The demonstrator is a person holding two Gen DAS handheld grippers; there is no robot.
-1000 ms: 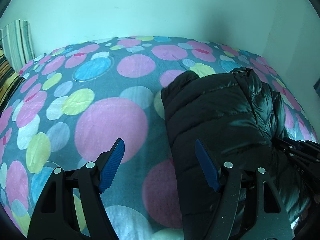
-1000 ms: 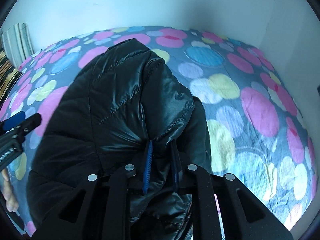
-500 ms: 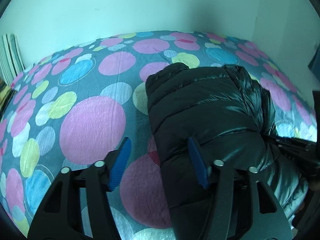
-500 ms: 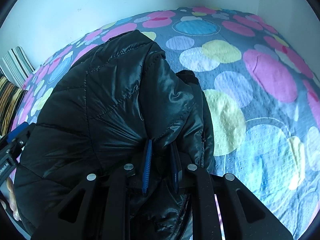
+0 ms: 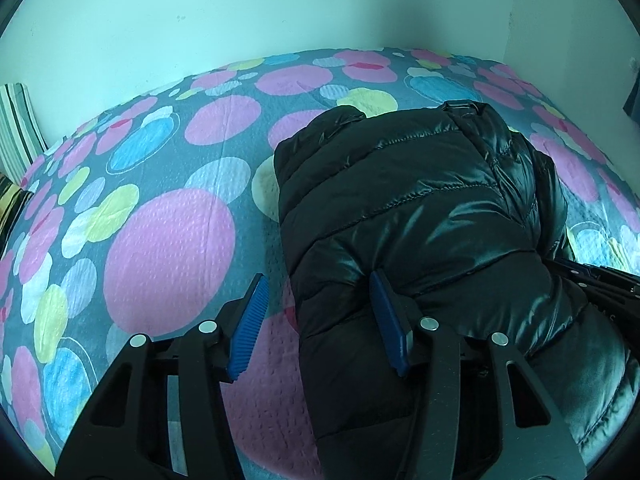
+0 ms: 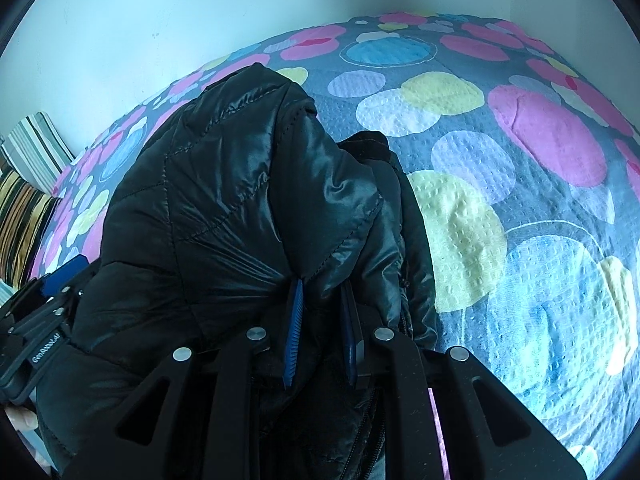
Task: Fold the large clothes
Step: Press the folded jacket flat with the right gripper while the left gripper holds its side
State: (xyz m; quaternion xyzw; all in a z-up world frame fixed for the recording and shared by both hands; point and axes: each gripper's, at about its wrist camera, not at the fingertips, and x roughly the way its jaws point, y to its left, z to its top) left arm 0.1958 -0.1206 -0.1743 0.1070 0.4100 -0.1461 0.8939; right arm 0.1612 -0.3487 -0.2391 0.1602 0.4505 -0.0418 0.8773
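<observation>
A shiny black puffer jacket [image 5: 420, 200] lies bunched on the bed, its near end lifted. My right gripper [image 6: 321, 284] is shut on a fold of the jacket [image 6: 224, 200], blue pads pinching the fabric. My left gripper [image 5: 318, 280] straddles the jacket's left edge and its jaws are closing. Its right pad [image 5: 386, 320] presses into the fabric, while its left pad [image 5: 250, 328] hangs over the bedspread, clear of the jacket. In the right wrist view the left gripper's body [image 6: 44, 320] shows at the jacket's left side.
The bed wears a grey bedspread [image 5: 168, 240] with big pink, blue and yellow circles. Striped pillows [image 6: 32, 152] sit at its far left. A pale wall runs behind the bed, with a corner at the right. A fingertip [image 6: 18, 418] shows at the lower left.
Both grippers have sunk toward the bed, and the jacket has settled lower with them. The left jaws have narrowed around the jacket's edge. The right grip is unchanged.
</observation>
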